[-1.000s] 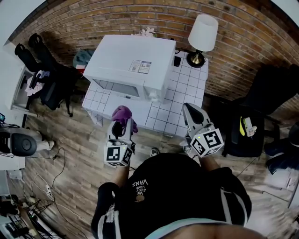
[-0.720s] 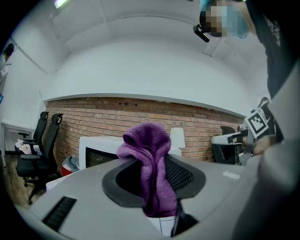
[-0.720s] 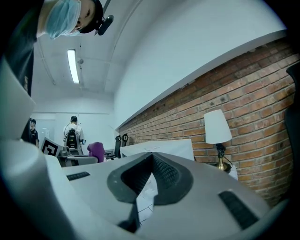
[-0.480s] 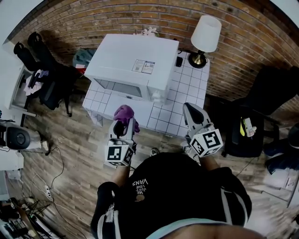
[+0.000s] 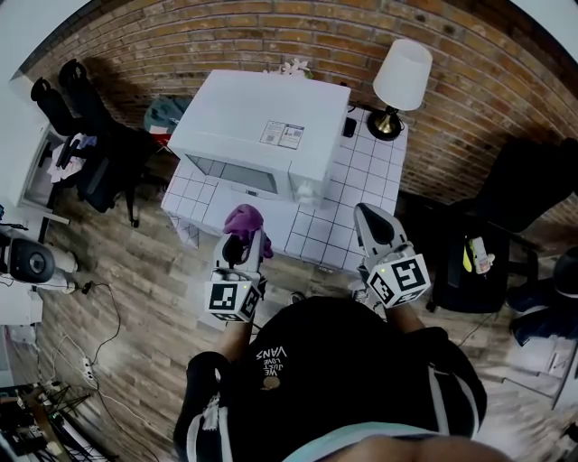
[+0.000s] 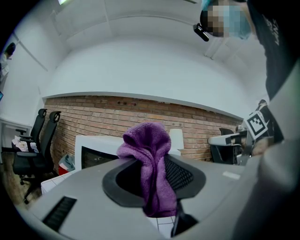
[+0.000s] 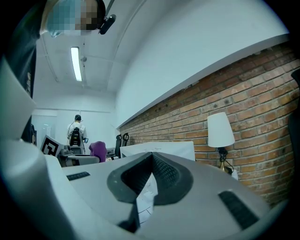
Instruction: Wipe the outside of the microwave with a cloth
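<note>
Wall: red-brown brick point(image 5: 271, 27) is seen behind the worktop.
Floor: wood-look planks point(image 5: 135, 298) are laid.
Worktop: white square tiles point(image 5: 361, 180), set against the brick.
Lamp: white shade point(image 5: 402, 77), stood at the worktop's far right corner.
Seating: black office chairs point(image 5: 68, 104) at the left, another black chair point(image 5: 479, 262) at the right.
Light: a ceiling tube point(image 7: 75, 63) is lit.

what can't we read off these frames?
- Head view: print on the label atop the microwave is too small to read.
- Head view: small dark item beside the lamp, too small to identify.
- Left gripper view: purple cloth hides the microwave's right part.
- Microwave's back: hidden by its own body in every view.
</note>
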